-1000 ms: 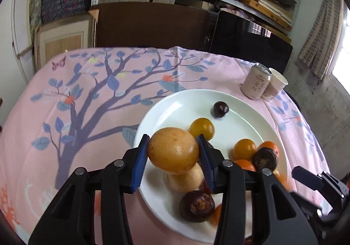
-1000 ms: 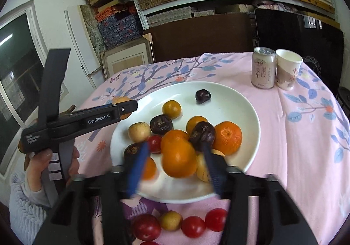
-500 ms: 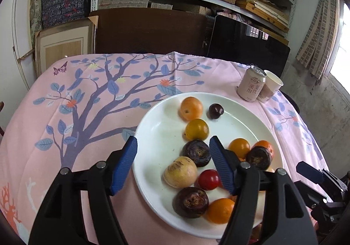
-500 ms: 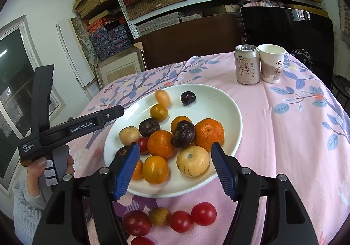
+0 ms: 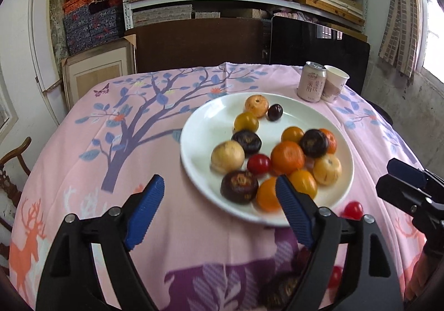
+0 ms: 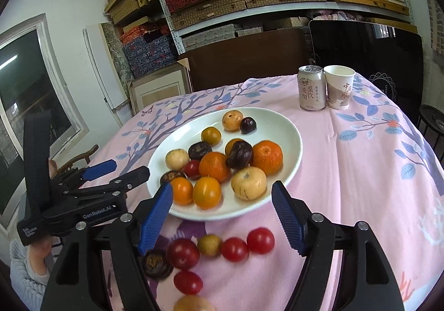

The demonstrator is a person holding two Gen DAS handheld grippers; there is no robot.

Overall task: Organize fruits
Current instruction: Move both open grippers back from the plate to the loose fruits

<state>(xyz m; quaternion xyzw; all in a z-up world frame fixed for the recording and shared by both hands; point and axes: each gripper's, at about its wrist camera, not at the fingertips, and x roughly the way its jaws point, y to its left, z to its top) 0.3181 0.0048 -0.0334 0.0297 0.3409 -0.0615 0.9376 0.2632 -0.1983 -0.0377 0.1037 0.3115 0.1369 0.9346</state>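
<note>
A white plate (image 5: pixel 211 128) (image 6: pixel 283 122) on the pink tablecloth holds several fruits: oranges, pale yellow fruit, dark purple ones and a red tomato (image 5: pixel 258 163). The fruit just dropped, a pale orange one (image 5: pixel 256 105) (image 6: pixel 232 120), lies at the plate's far side. My left gripper (image 5: pixel 219 200) hangs over the plate's near left rim, its jaws opening with nothing between them. My right gripper (image 6: pixel 222 202) is over the plate's near rim, jaws opening, also empty. Loose tomatoes (image 6: pixel 260 240), a small pale fruit (image 6: pixel 209 245) and a dark fruit (image 6: pixel 155 263) lie on the cloth below it.
A drink can (image 6: pixel 311 88) (image 5: pixel 312 85) and a paper cup (image 6: pixel 339 86) stand at the table's far right. A brown board, framed panel and shelves of boxes stand behind the table. A person's hand in a grey sleeve (image 6: pixel 25 269) holds the left gripper (image 6: pixel 116 172).
My left gripper let go of the pale orange fruit, which now lies at the plate's far side, and pulled back with jaws widening. My right gripper also drew back and opened wider.
</note>
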